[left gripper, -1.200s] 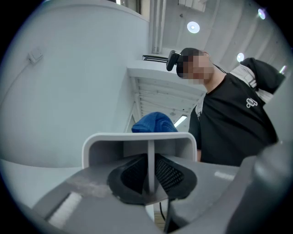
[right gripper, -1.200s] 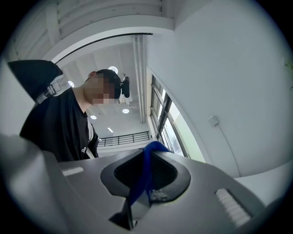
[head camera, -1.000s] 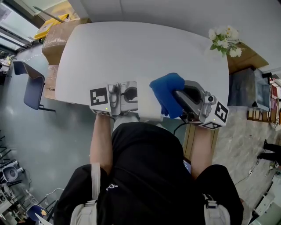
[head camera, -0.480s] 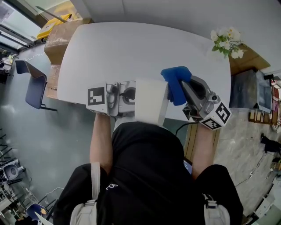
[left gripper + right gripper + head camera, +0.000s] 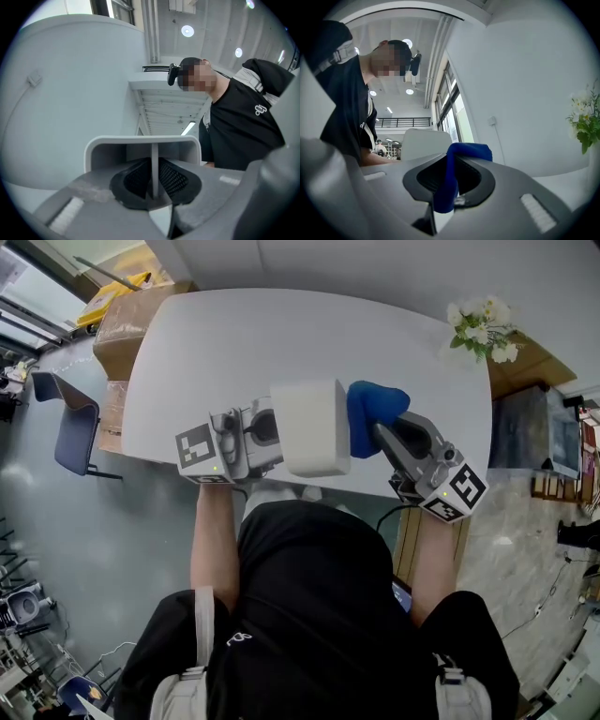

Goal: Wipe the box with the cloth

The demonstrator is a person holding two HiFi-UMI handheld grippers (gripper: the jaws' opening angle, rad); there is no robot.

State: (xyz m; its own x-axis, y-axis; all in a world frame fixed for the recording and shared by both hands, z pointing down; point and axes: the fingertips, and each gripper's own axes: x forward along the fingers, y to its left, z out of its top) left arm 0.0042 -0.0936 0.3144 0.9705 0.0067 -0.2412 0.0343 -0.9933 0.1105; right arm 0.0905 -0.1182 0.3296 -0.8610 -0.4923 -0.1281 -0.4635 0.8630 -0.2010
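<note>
- step: wiping; left gripper [image 5: 274, 430] clamped on wall of white box [image 5: 310, 427].
- right gripper [image 5: 382, 430] clamped on blue cloth [image 5: 373, 409], at box's side.
- next: rub cloth along that side.

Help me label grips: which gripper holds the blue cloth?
The right gripper; blue cloth is pinched in its jaws, whereas the left gripper is clamped on a wall of the white box.

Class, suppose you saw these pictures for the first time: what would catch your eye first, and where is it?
The blue cloth, clamped in the right gripper, stands out at the right side of the white box. The left gripper holds that box over the near part of the pale table. White flowers sit by the table's far right corner.
</note>
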